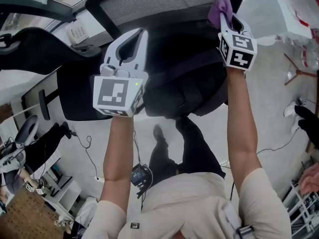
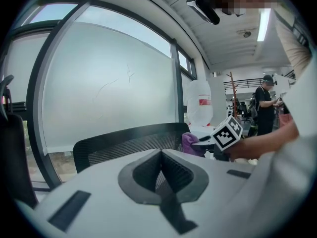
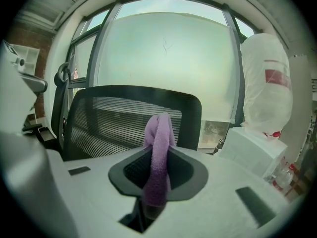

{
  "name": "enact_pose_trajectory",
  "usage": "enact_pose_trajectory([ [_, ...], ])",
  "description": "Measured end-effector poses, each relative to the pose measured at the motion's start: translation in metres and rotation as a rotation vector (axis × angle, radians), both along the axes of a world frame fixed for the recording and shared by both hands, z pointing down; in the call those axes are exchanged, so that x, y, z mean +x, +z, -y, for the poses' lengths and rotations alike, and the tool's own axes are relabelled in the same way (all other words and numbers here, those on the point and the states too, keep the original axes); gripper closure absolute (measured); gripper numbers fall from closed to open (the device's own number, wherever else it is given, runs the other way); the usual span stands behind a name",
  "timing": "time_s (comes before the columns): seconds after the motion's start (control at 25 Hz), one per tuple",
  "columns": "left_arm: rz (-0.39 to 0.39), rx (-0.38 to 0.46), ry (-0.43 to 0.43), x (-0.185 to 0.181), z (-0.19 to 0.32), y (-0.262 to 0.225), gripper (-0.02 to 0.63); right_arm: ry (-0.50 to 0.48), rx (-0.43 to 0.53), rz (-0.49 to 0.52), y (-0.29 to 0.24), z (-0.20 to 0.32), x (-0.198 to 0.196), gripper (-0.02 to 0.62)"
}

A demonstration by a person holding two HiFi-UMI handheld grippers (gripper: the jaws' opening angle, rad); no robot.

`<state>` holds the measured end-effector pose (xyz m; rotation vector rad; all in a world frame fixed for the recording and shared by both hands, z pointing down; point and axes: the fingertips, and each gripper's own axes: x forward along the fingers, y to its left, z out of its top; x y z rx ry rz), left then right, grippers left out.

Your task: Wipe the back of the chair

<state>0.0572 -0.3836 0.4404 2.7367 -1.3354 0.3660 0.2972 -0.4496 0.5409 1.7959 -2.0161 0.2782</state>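
At left of the head view, our left gripper (image 1: 134, 39) hangs w/ jaws pressed together and nothing btwn them. It looks idle, near the chair back (image 1: 164, 4), which runs across the top centre of the frame. The back is black mesh w/ fine horizontal ribs in a solid dark rim, standing upright w/ a window behind it in both gripper views. At upper right, our right gripper (image 1: 230, 21) is clamped tight on a purple cloth (image 1: 222, 6). A folded loop sticks out past the tips, by the back's top rim; can't tell if it touches. We judge the wipe is at its start. Next we need the cloth pressed onto the mesh & swept across, w/o the loop slipping out.
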Motion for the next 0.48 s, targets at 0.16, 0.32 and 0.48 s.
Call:
enact_pose_trajectory([
  [0.16,0.015,0.028,0.006,-0.008,-0.010,-0.026,0.597,-0.022,0.022,0.007,-0.032,-0.014,-0.007,0.538],
  [0.32,0.034,0.076,0.000,-0.027,-0.025,-0.059,0.597,-0.044,0.058,0.001,-0.079,-0.034,-0.018,0.537],
  [0.48,0.042,0.077,-0.015,-0.052,-0.052,-0.086,0.597,-0.064,0.098,-0.002,-0.124,-0.063,-0.032,0.537],
])
